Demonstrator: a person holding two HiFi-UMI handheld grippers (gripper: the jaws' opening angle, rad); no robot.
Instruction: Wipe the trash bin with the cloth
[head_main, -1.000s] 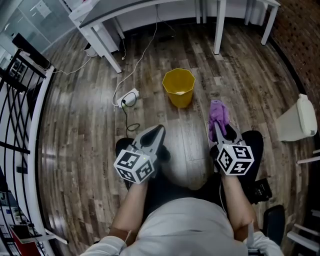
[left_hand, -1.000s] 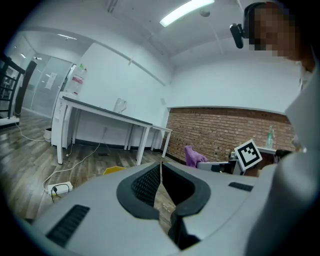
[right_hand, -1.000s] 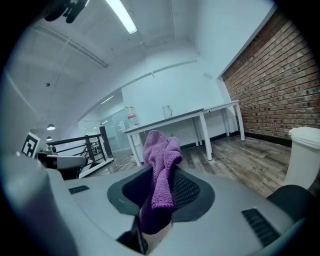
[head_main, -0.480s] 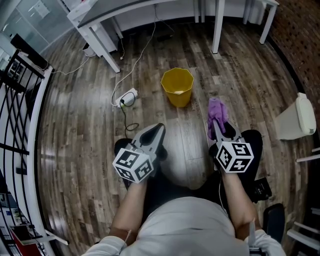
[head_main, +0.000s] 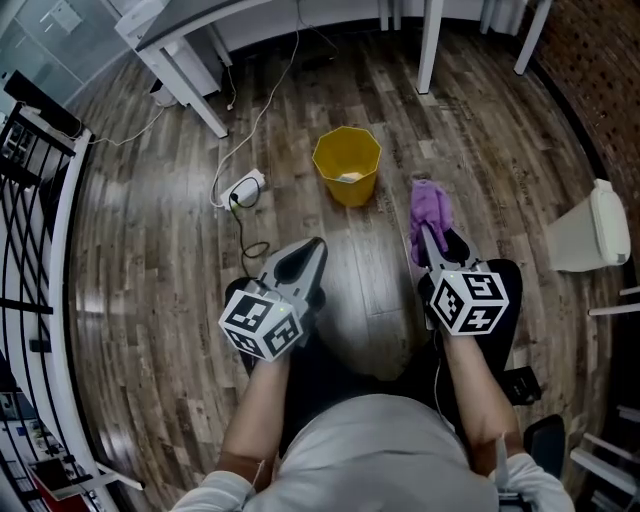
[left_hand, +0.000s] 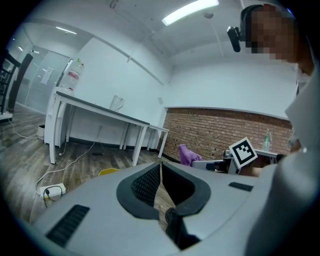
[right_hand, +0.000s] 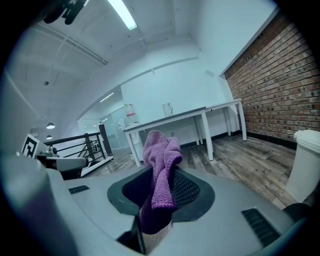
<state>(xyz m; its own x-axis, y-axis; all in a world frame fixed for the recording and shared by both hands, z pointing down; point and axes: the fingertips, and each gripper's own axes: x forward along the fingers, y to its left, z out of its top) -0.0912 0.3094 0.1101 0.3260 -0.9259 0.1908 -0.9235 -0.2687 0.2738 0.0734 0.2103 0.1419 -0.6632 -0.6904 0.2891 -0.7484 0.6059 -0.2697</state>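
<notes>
Yellow plastic trash bin (head_main: 346, 165) is standing upright on the wooden plank floor (head_main: 150, 250), ahead of both grippers and apart from them. A purple fleecy cloth (right_hand: 160, 150) is being clamped in the right gripper (right_hand: 161, 172). The left gripper (left_hand: 160, 167) is being held closed, with nothing between its jaws.

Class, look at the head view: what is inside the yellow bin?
The yellow bin stands open, without a lid. A small pale scrap seems to lie at its bottom; its near wall hides part of the inside.

Trash bin (head_main: 346, 165), upper centre: yellow. Cloth (head_main: 430, 212): purple. Floor (head_main: 150, 250): grey-brown wood-grain planks. Lidded bin (head_main: 590, 235), right edge: white. Brick wall (right_hand: 280, 90): red-brown.
</notes>
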